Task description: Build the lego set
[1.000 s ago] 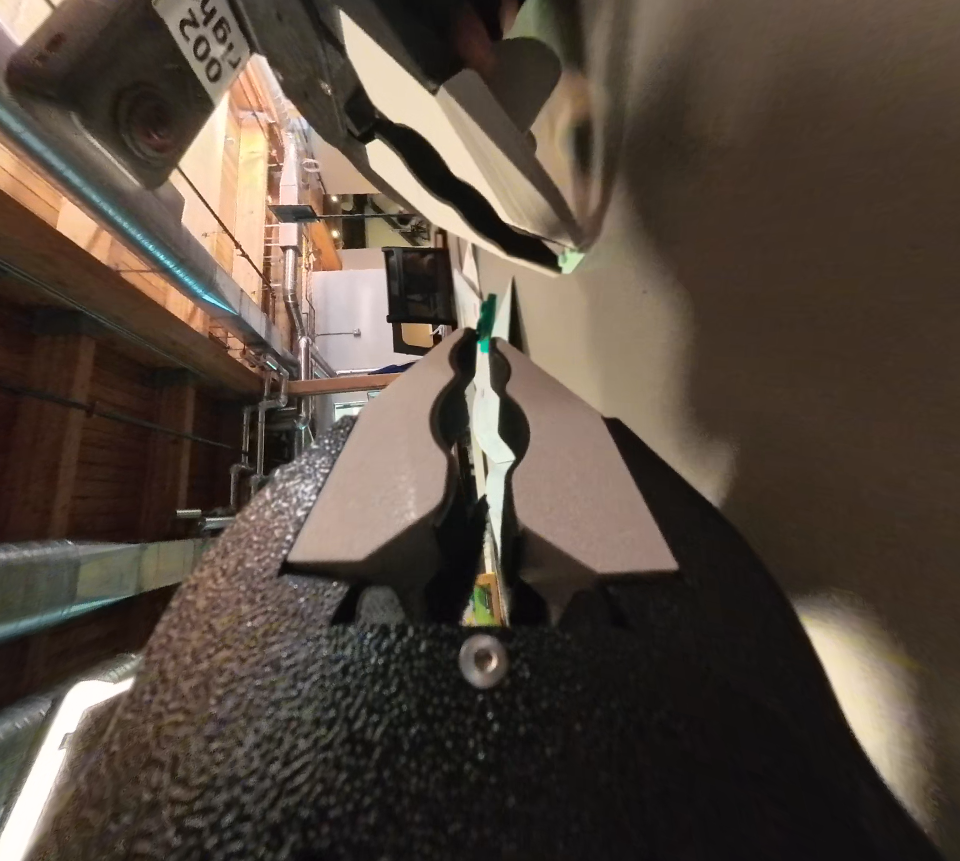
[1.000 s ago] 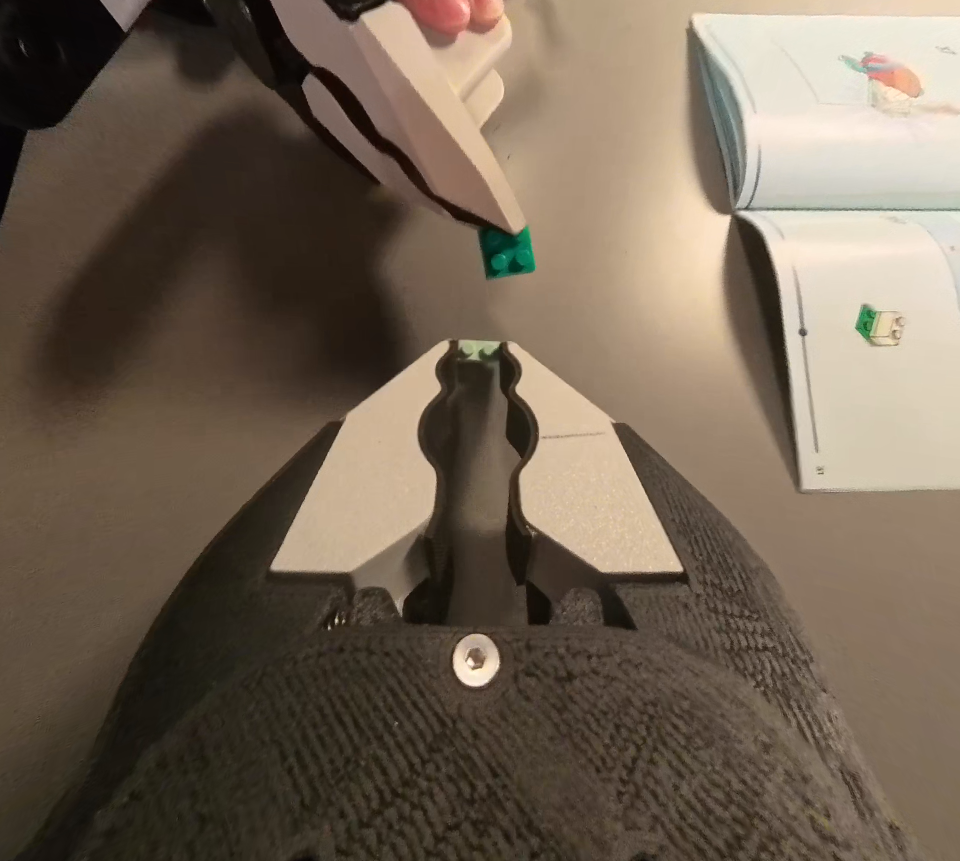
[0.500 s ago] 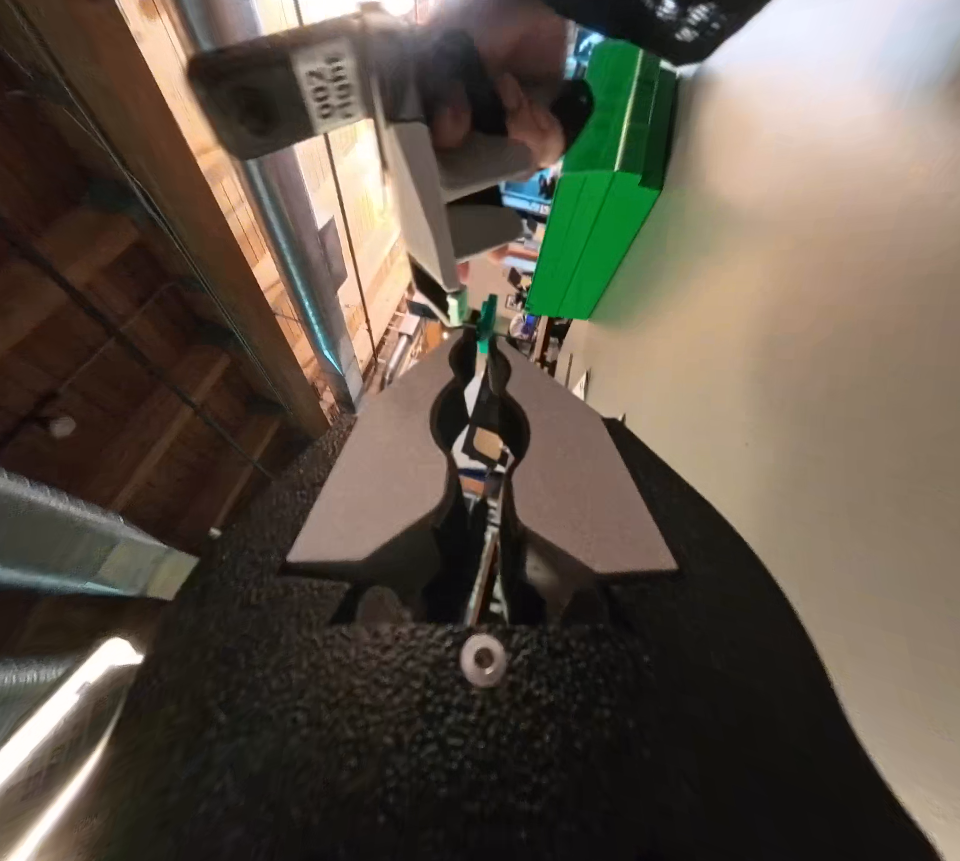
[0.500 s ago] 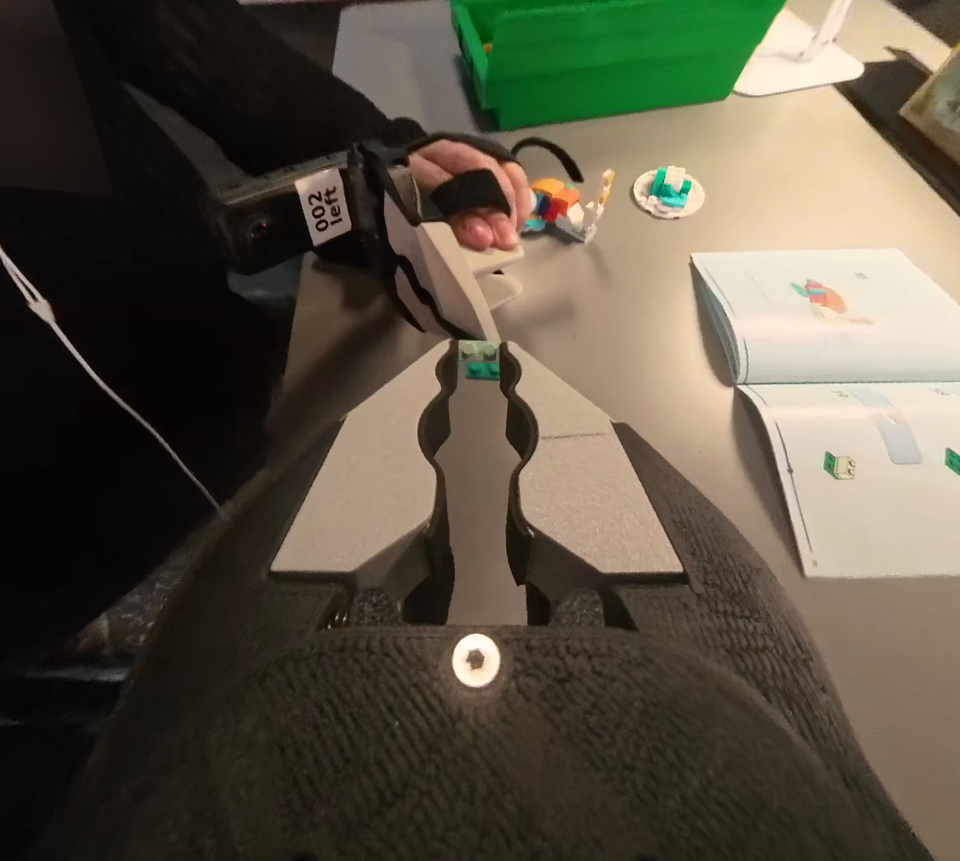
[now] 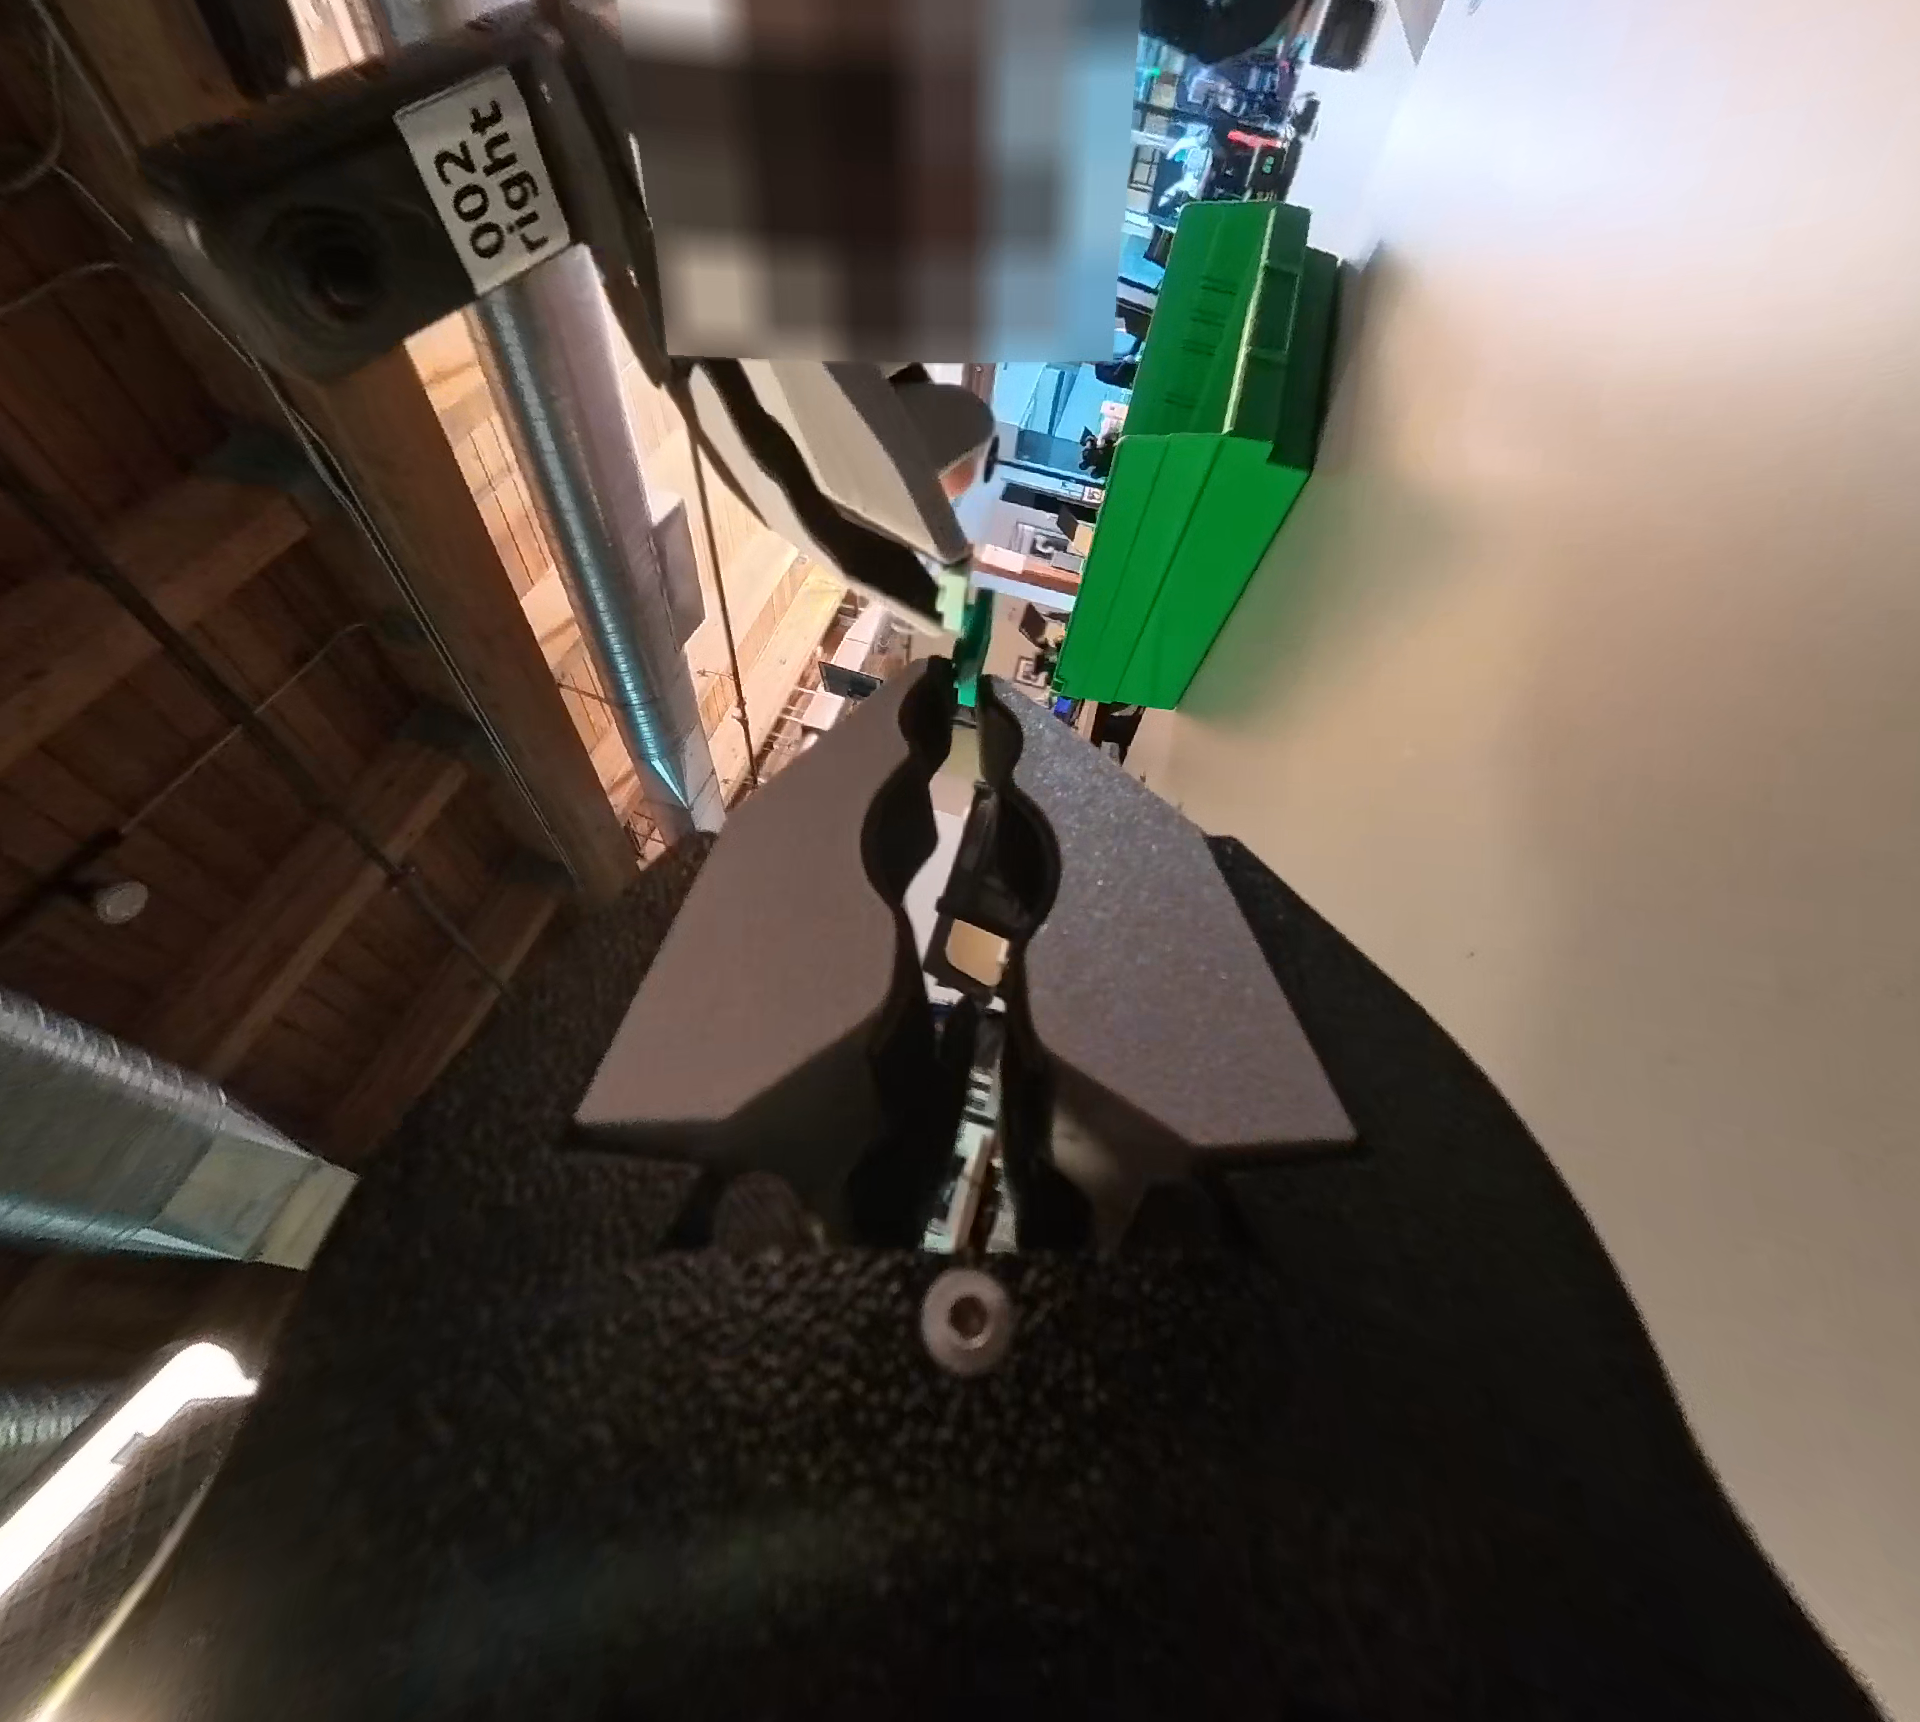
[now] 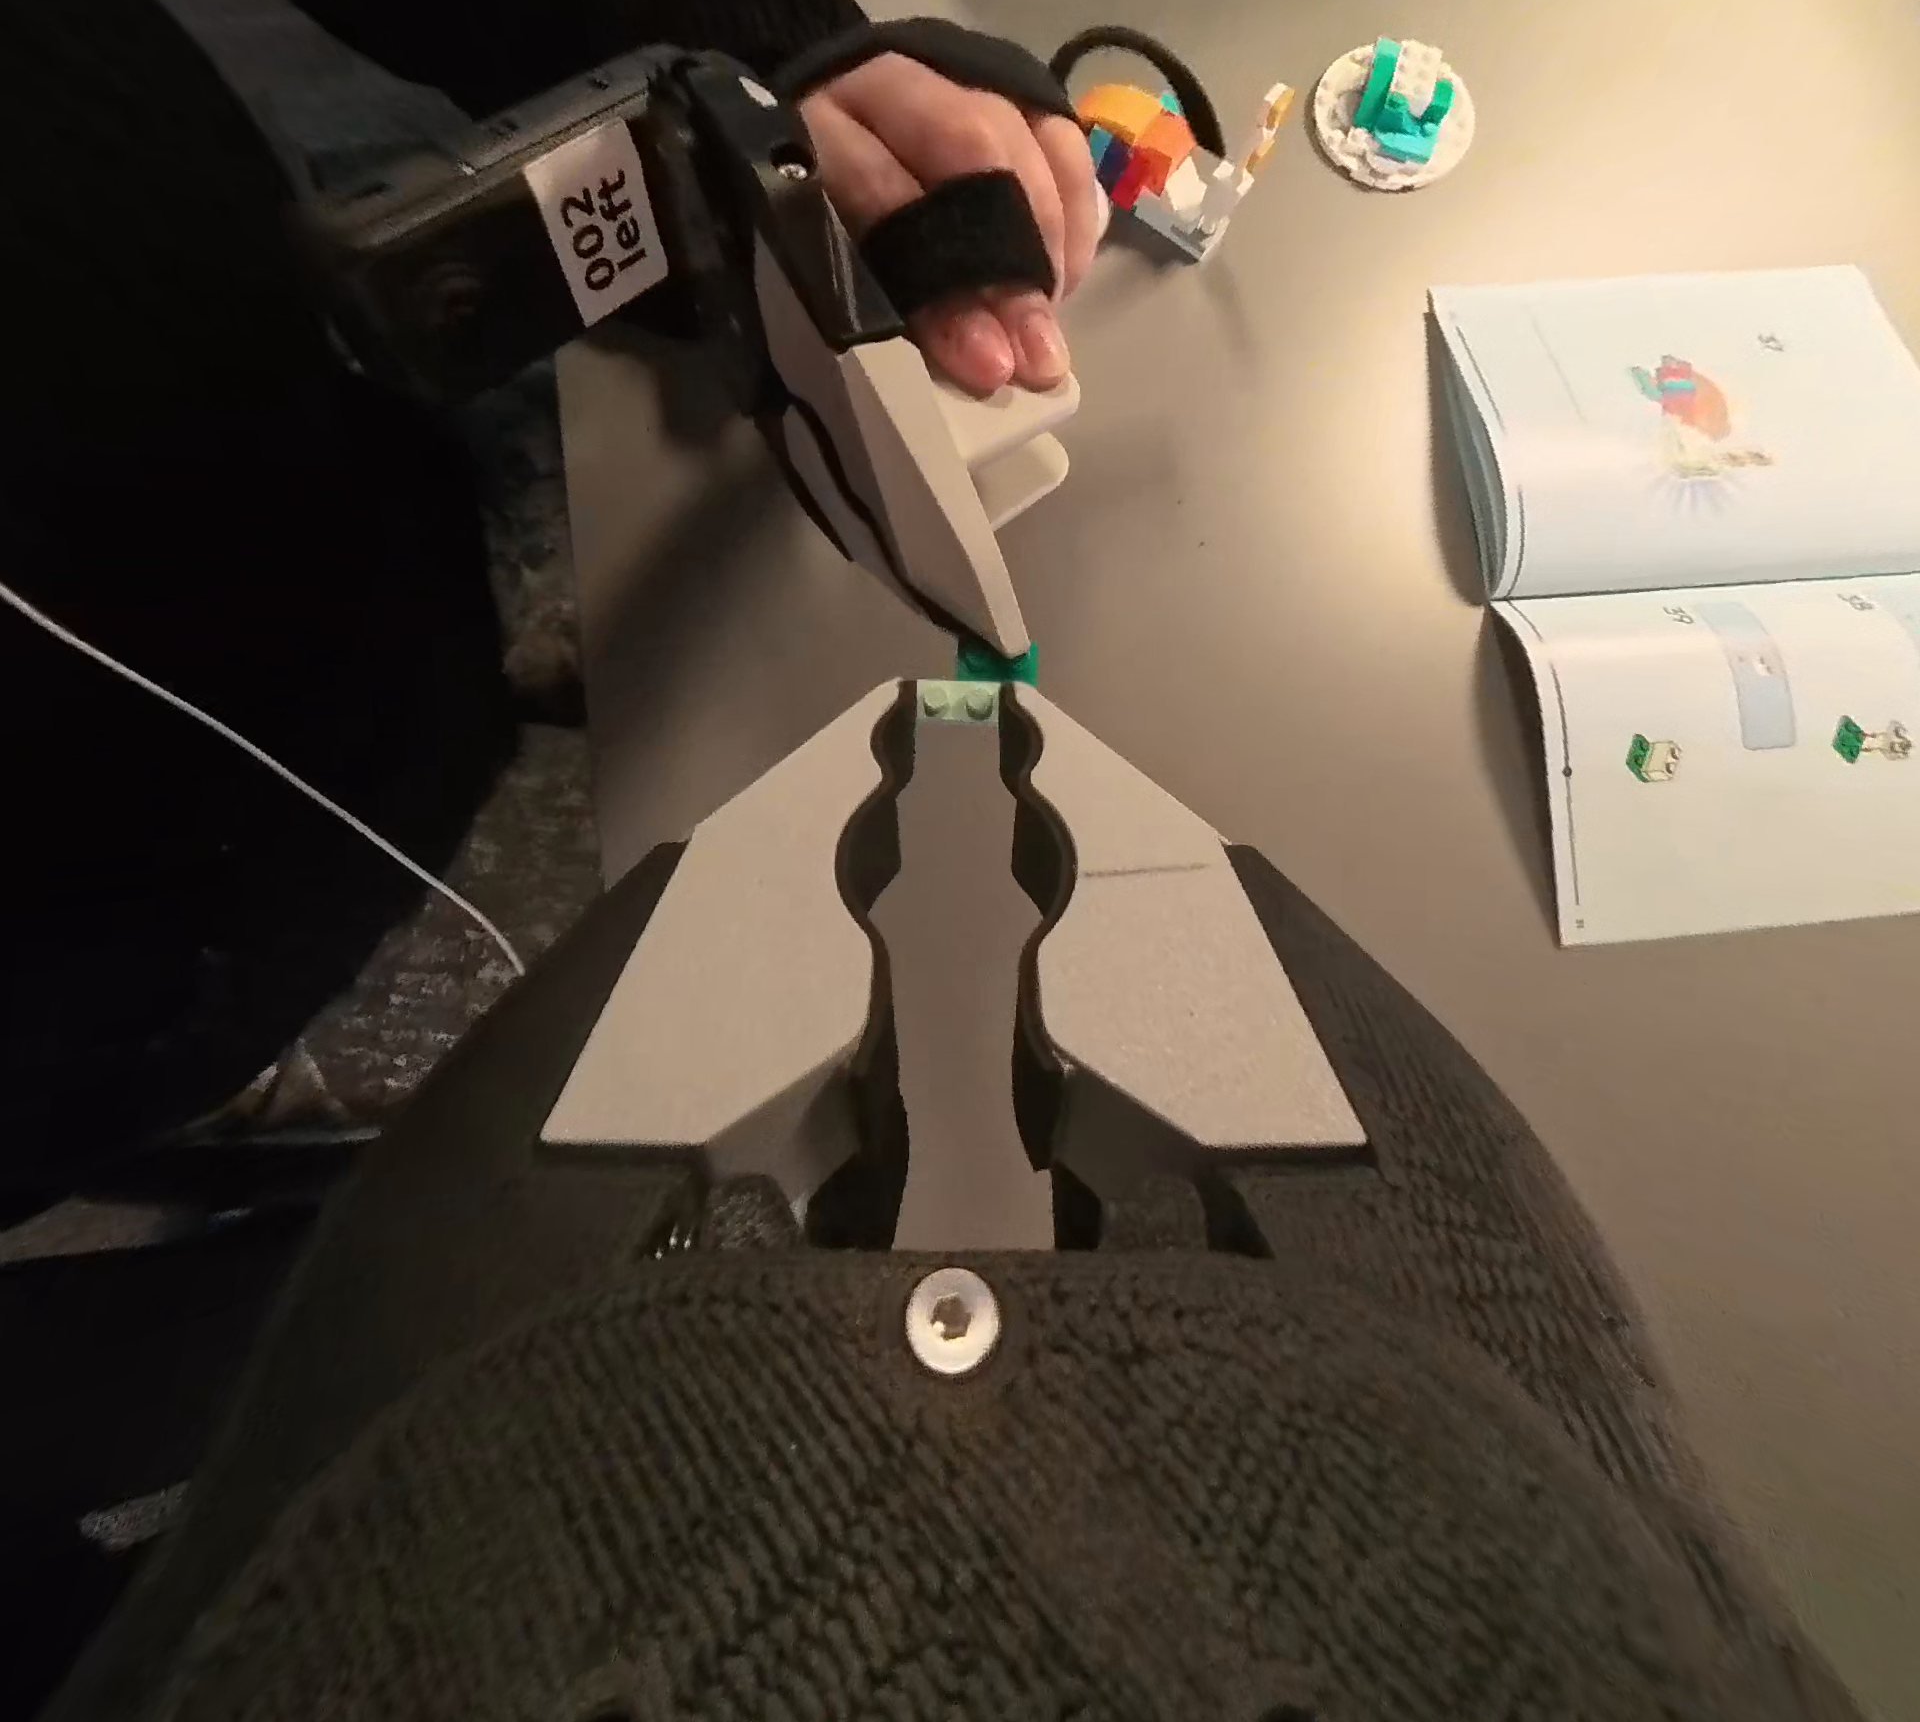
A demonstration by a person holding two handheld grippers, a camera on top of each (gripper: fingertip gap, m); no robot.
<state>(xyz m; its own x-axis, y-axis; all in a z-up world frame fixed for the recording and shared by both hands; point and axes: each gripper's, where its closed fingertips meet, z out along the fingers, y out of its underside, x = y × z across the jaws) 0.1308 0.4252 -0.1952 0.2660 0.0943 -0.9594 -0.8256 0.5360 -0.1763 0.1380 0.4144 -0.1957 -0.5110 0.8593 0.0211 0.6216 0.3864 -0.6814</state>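
Your right claw [image 6: 958, 704] is pinching a pale brick [image 6: 957, 702]; your left claw [image 6: 995, 642], at 12 o'clock, is gripping a dark green brick [image 6: 1000, 660], half hidden.

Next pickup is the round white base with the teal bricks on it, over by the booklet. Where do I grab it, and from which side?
My call: come from above and close on the teal brick stack. The round white base lies flat on the table, its rim too low to get fingers under. The raised stack gives opposing side faces. Approach from the booklet side, away from the colourful model.
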